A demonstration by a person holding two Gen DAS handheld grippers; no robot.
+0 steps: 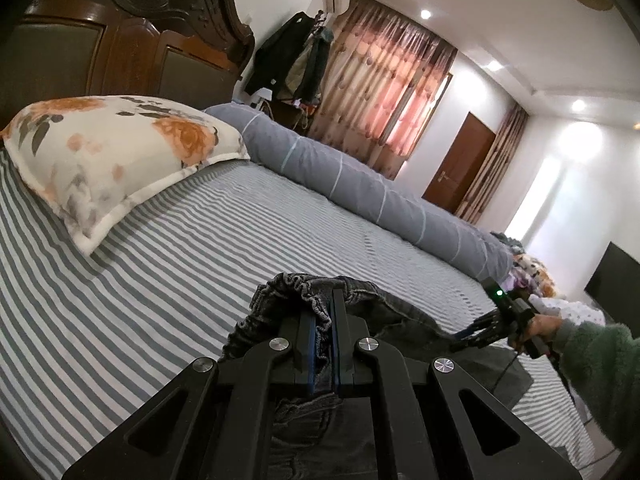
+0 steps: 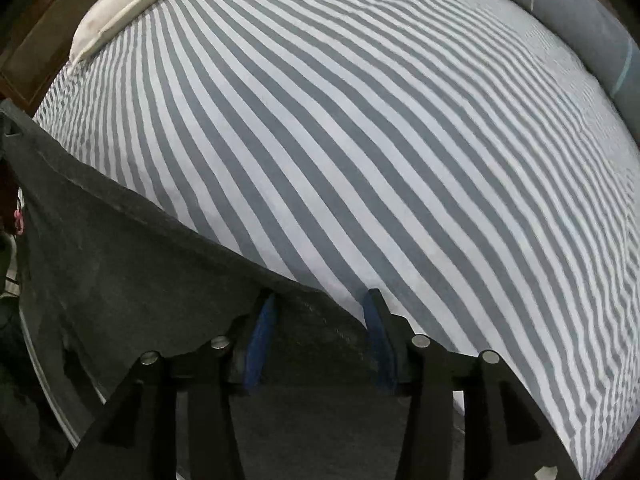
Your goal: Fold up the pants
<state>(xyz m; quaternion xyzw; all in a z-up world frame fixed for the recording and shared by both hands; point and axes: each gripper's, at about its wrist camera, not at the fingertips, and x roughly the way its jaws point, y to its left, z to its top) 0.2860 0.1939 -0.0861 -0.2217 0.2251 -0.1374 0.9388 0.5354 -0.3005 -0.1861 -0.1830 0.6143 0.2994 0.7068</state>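
Pants [image 1: 384, 320] of dark grey denim lie on the striped bedsheet [image 1: 180, 248], stretched between both tools. Left gripper [image 1: 323, 322] has its blue-padded fingers [image 1: 306, 344] pressed together on the elastic waistband [image 1: 288, 296], which bunches just ahead of the fingertips. Right gripper [image 2: 320, 304] stands with fingers [image 2: 262, 332] spread apart, and the denim edge lies between them without being pinched. A floral pillow [image 1: 116, 152] lies well beyond the left fingers.
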